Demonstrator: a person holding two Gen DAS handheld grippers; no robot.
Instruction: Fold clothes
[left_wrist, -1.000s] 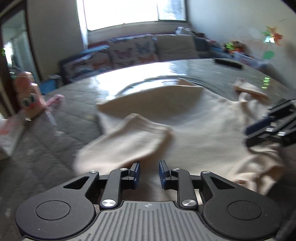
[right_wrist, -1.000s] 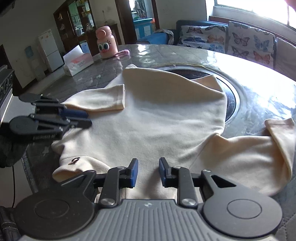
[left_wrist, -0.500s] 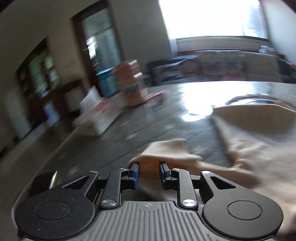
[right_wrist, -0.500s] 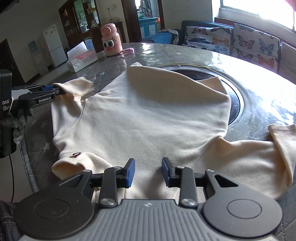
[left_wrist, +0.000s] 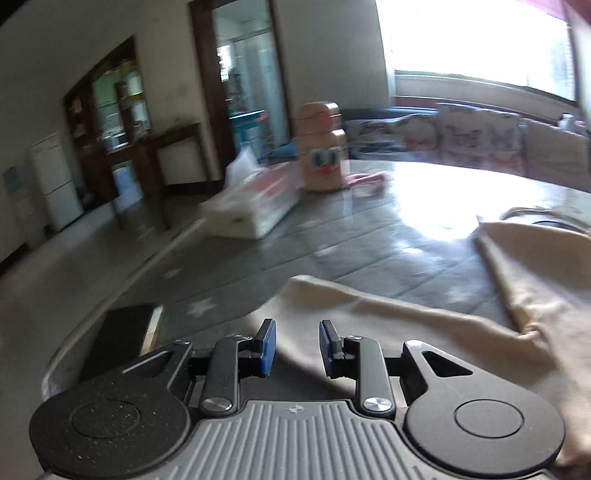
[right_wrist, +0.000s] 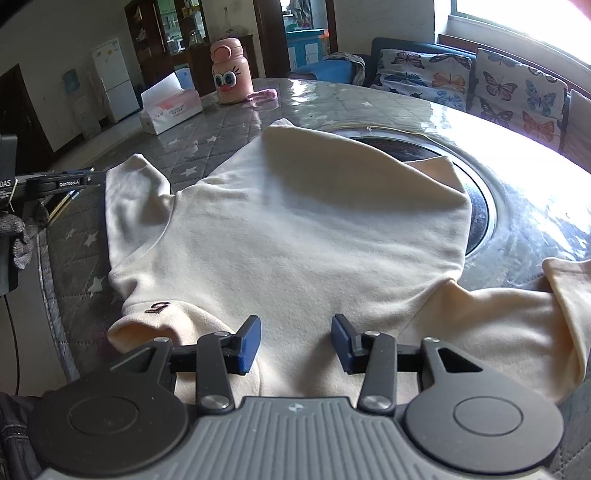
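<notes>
A cream sweatshirt (right_wrist: 314, 221) lies spread on the round table, collar toward me, with a small dark logo by the collar. Its left sleeve (right_wrist: 129, 192) now lies stretched out to the left; it shows in the left wrist view (left_wrist: 388, 317) too. The right sleeve (right_wrist: 517, 325) lies out at the right with its cuff folded over. My left gripper (left_wrist: 297, 341) is open and empty just over the sleeve end; it shows at the left edge of the right wrist view (right_wrist: 88, 175). My right gripper (right_wrist: 294, 341) is open and empty over the collar.
A pink cartoon bottle (right_wrist: 231, 75) and a white tissue box (right_wrist: 170, 109) stand at the table's far left. A dark round inset (right_wrist: 476, 206) sits in the table's middle, partly under the shirt. A butterfly-print sofa (right_wrist: 480, 85) stands behind. A dark flat object (left_wrist: 118, 336) lies by the table edge.
My left gripper pulled the folded left sleeve outward to the left, then opened and let it go. My right gripper opened wider over the collar.
</notes>
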